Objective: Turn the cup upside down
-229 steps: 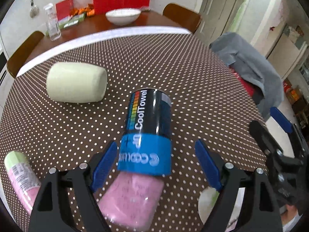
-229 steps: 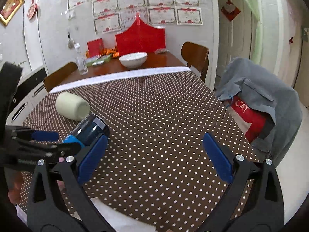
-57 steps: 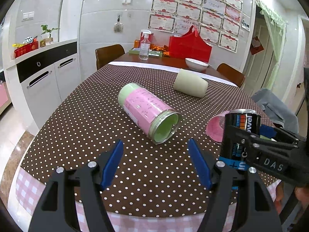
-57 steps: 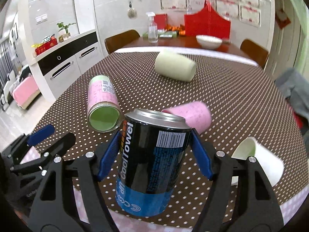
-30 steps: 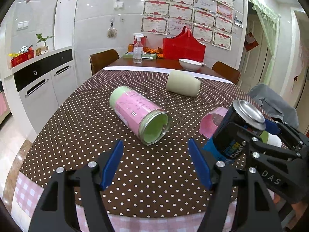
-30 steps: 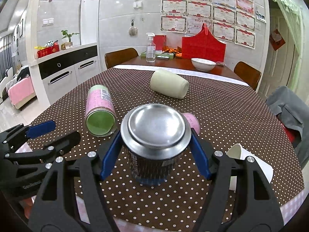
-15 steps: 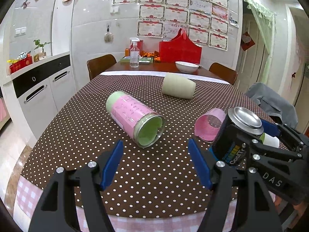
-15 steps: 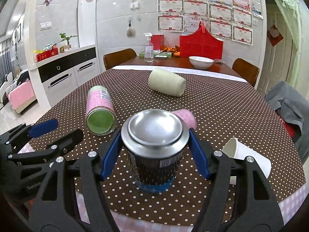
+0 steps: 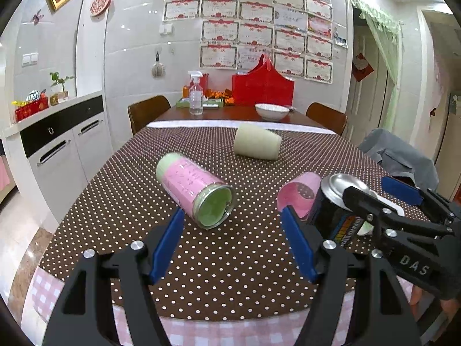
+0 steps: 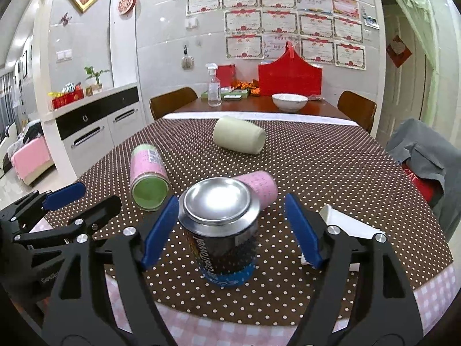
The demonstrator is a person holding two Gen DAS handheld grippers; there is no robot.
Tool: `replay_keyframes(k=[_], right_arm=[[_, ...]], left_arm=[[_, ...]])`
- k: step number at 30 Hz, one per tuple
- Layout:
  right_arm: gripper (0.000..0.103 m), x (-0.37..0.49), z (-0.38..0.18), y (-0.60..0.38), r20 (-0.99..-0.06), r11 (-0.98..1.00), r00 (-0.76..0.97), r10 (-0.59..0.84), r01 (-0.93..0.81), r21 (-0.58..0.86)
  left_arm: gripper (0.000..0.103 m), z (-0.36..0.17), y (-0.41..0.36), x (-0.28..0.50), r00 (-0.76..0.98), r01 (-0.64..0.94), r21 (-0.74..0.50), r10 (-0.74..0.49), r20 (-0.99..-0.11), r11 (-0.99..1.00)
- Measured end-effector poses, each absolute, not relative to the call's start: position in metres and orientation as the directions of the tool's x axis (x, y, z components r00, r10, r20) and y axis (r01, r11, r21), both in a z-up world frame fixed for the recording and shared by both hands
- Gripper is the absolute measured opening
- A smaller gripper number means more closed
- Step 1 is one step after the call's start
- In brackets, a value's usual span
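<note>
From your left wrist view, your left gripper point(image 9: 230, 242) has its blue fingers point(image 9: 167, 242) spread wide with nothing between them, held over the near edge of the desk point(image 9: 230, 282), which wears a brown polka-dot cloth. Just beyond them a pink and green canister point(image 9: 196, 190) lies on its side, open end toward you. At far right, your right gripper point(image 9: 383, 199) reaches in around the black can point(image 9: 337, 210), which stands with its silver end up. A pink cup point(image 9: 296, 196) lies on its side just behind the can, and a cream cup point(image 9: 256, 145) lies on its side farther back.

From your right wrist view, the black can point(image 10: 224, 230) stands on the desk point(image 10: 331, 173) between your right gripper's point(image 10: 230, 227) fingers point(image 10: 302, 227), printed text upside down. The left finger is at or very near its side; the right finger is clear of it, so the fingers are parted, not clamped. The pink cup point(image 10: 259, 186) lies just behind the can, a white cup point(image 10: 348, 225) on its side at near right, the canister point(image 10: 147, 176) at left, the cream cup point(image 10: 239, 138) far back. Your left gripper point(image 10: 77, 199) shows at near left, spread apart.
</note>
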State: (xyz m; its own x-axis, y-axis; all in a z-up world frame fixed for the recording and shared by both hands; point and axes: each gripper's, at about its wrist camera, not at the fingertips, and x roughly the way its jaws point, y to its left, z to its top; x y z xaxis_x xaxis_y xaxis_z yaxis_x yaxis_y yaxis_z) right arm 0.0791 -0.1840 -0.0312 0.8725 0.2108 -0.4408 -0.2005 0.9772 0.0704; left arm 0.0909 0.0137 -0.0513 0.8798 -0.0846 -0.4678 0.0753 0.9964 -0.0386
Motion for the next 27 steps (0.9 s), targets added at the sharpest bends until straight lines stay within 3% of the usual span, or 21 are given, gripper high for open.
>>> replay_keyframes(k=[11, 16, 27], right_arm=[[0.086, 0.025, -0.008, -0.21, -0.295, 0.989, 0.944, 0.145, -0.142, 0.03], [0.091, 0.003, 0.001, -0.222, -0.218, 0.995, 0.971, 0.097, -0.1, -0.001], [0.093, -0.024, 0.009, -0.235, -0.121, 0.999, 0.991, 0.05, -0.052, -0.015]], left_arm=[[0.071, -0.026, -0.015, 0.048, 0.937, 0.111, 0.016, -0.1, -0.335, 0.994], [0.081, -0.014, -0.03, 0.026, 0.972, 0.085, 0.06, -0.07, -0.224, 0.995], [0.081, 0.001, -0.05, 0.001, 0.989, 0.078, 0.086, -0.066, -0.132, 0.993]])
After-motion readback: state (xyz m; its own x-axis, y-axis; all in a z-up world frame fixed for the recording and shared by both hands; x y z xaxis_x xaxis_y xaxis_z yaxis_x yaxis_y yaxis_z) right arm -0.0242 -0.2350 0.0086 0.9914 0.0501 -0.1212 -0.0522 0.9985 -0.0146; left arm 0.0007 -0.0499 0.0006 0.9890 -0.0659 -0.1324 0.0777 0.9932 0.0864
